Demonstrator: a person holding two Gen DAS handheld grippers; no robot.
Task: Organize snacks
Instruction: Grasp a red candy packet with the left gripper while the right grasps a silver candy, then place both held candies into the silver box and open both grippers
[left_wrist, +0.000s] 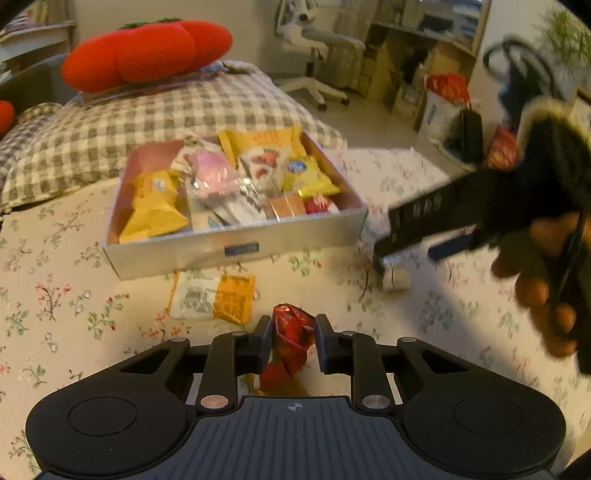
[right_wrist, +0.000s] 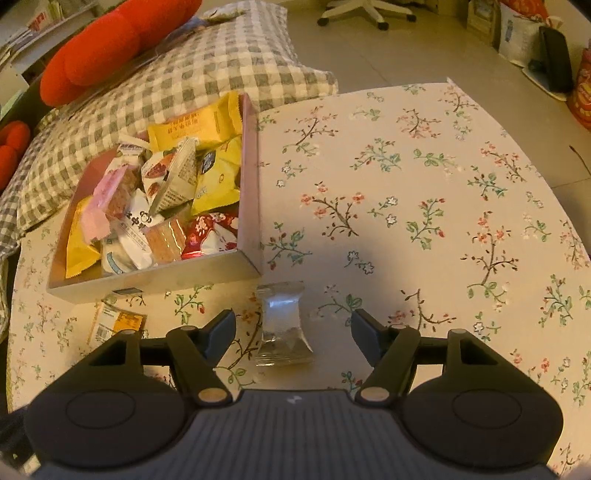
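Left gripper (left_wrist: 293, 345) first, right under the lens: jaws pinched in on a red packet (left_wrist: 291, 341), crumpled foil bulging above and below the pads. Nearly closed, gripping firmly, by the look of it. Ahead sits the box (left_wrist: 236, 251), our landmark, already piled with yellow, pink and white snacks. Just in front of the box, on the cloth (left_wrist: 55, 314), lies a white-and-orange packet (left_wrist: 214, 297), not yet collected.

Moving rightward: off the box's front right corner lies a clear packet (right_wrist: 282, 325), flat on the cloth. Right gripper (right_wrist: 293, 334) hangs over it with jaws spread wide, one finger either side, holding nothing. From the left view that gripper (left_wrist: 384, 258) is blurred, so how close its tips are to the cloth I cannot tell.

For the carry, I'd say lift the red packet clear of the box's front wall before going forward, then open over a gap among the snacks so it drops in and doesn't perch on the pile. For the clear packet, keep it centred between the fingers, come down until the tips nearly meet the cloth, and close across its narrow waist; that film looks slippery and thin, so a shallow pinch could skid off or snag the cloth.
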